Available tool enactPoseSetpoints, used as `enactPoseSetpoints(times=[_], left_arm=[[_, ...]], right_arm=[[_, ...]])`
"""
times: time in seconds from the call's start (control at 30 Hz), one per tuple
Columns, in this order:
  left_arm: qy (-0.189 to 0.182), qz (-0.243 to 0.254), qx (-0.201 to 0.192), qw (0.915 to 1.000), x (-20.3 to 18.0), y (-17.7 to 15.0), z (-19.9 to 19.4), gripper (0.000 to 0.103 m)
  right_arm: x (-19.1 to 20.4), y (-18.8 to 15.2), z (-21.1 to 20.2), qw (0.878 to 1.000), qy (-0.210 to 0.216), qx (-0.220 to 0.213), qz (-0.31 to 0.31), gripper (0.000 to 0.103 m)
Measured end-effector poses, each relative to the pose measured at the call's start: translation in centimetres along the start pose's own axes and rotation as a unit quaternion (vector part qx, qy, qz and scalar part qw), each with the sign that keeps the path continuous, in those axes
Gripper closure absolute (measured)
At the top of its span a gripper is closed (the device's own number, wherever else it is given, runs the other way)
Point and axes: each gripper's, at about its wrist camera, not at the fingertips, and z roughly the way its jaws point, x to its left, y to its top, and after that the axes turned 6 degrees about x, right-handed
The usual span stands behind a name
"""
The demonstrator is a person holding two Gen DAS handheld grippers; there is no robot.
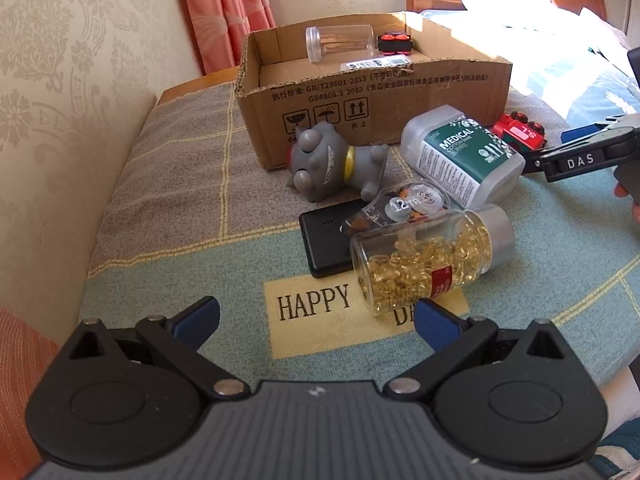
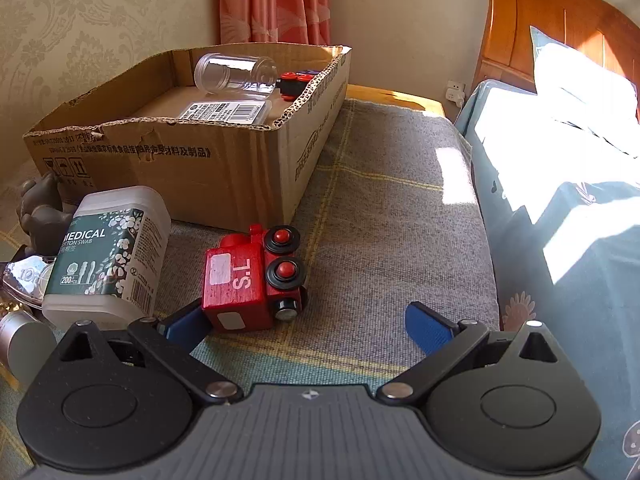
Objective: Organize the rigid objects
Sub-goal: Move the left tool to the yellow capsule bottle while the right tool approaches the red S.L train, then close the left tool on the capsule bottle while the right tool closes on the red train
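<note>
An open brown cardboard box [image 1: 372,92] stands at the far side of a checked grey, teal and yellow woven cloth [image 1: 168,184], and already holds a clear plastic jar [image 1: 340,44] lying on its side, a small black toy car with red wheels [image 1: 394,43] just right of it, and a flat labelled packet [image 2: 226,111] beneath. In front of the box lie a grey rubber cat figure [image 1: 332,164], a white medical cotton swab tub with a green label [image 1: 462,154], a flat black rectangular device [image 1: 326,238], a clear blister-packed item [image 1: 404,206] and a clear bottle of golden capsules with a silver cap [image 1: 432,260], tipped over. The left gripper [image 1: 316,318] hovers near the capsule bottle, its blue-padded fingers spread wide and holding nothing. The right gripper [image 2: 306,324] is likewise spread apart, with the red wooden toy train [image 2: 252,278] lying on its side just ahead, against its left finger [image 2: 186,322].
</note>
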Motion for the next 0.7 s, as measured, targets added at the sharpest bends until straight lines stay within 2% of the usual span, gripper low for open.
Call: enactPoseSetpoints(times=[0.07,0.17,0.23,0.47,0.7], left_arm=[[0.0,-0.006,-0.001,1.0,-0.4,-0.2,-0.3,0.001],[-0.037,-0.001,-0.004,0.9993,-1.7,-0.4,-0.9,0.001],[-0.048,0.005,-0.005,0.9988,-3.0,-0.3,-0.9,0.0],[-0.055,-0.026,-0.007,0.9981,-5.1,0.8,-0.2,0.0],[-0.044,-0.064,-0.028,0.9966,-5.8,1.8,-0.4,0.001]], right_arm=[[-0.1,-0.2,-0.1,1.0,0.003,-0.003,-0.004,0.0],[-0.2,-0.4,-0.2,1.0,0.007,-0.005,-0.012,0.0],[-0.2,-0.5,-0.3,1.0,0.009,-0.005,-0.015,0.0],[-0.3,-0.8,-0.5,0.999,0.018,-0.01,-0.027,0.0],[-0.4,-0.9,-0.5,0.999,0.02,-0.013,-0.03,0.0]])
